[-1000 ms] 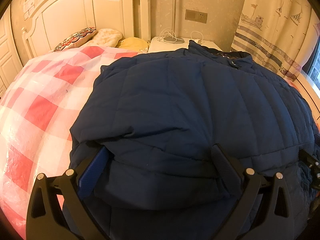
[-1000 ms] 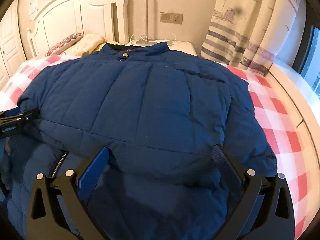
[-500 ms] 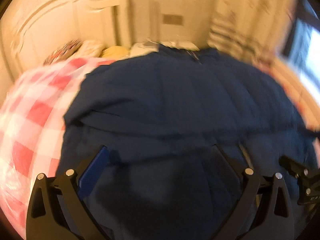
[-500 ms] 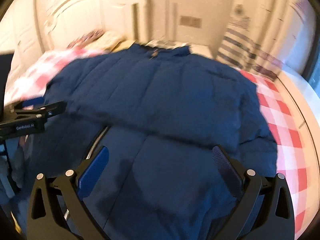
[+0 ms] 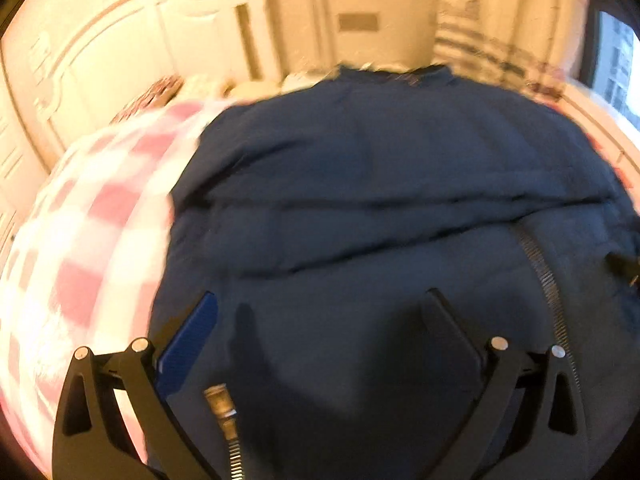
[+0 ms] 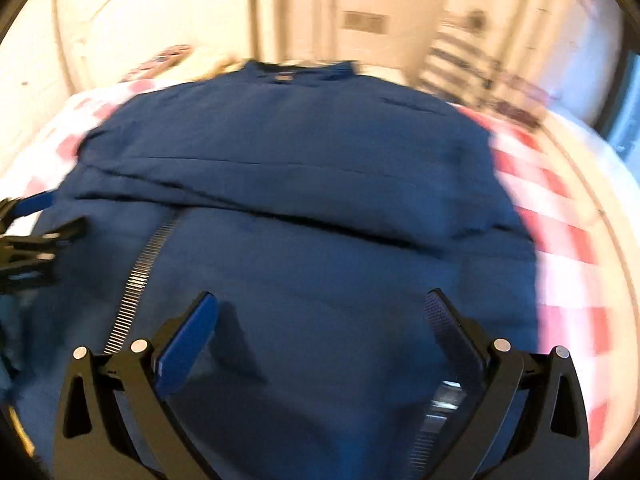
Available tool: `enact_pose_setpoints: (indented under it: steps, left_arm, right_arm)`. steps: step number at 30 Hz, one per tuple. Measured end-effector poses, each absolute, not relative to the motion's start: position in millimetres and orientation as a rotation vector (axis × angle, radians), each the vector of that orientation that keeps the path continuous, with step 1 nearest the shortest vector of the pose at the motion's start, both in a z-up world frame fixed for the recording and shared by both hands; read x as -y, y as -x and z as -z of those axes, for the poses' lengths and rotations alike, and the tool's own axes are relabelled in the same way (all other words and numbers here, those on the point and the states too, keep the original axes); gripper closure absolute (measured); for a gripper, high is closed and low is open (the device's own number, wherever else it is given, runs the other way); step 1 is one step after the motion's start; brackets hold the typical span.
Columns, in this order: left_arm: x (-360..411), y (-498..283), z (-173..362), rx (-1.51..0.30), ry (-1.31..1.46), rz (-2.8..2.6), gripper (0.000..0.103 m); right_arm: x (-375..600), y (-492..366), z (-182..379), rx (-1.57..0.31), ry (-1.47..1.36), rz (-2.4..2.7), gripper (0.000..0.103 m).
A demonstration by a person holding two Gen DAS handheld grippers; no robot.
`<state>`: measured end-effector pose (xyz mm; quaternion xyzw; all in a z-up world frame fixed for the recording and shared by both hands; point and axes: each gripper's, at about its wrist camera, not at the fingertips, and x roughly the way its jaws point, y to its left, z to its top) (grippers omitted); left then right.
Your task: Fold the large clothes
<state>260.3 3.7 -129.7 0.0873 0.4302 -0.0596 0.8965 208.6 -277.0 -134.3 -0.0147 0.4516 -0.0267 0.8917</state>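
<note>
The checked bed [image 5: 92, 216] is carrying the navy padded jacket [image 5: 380, 184], lying spread across it with its zipper [image 6: 140, 276] showing, while the left tongs [image 5: 320, 312] and right tongs [image 6: 320, 308] are hovering wide open, gripping nothing.

Both cameras ride low over the near end of the navy jacket [image 5: 380, 200], looking forward along their spread fingers toward the headboard [image 5: 132, 60] and wall. The left view sits over the bed's left side, taking in the pink checked cover [image 5: 92, 220]; the right sits over the right. They share the jacket's fold, collar and zipper [image 6: 140, 268].
</note>
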Motion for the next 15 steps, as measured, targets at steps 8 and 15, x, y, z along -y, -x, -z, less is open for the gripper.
enact_pose_setpoints:
  steps: [8, 15]
  left_arm:
    - [-18.3, -271.0, 134.3, -0.959, -0.1, 0.104, 0.002]
    - [-10.8, -229.5, 113.0, -0.853, -0.112, 0.13, 0.002]
  right_arm:
    - [304.2, -210.4, 149.1, -0.971, -0.061, 0.041, 0.004]
    - [287.3, -170.8, 124.2, -0.864, -0.044, 0.021, 0.004]
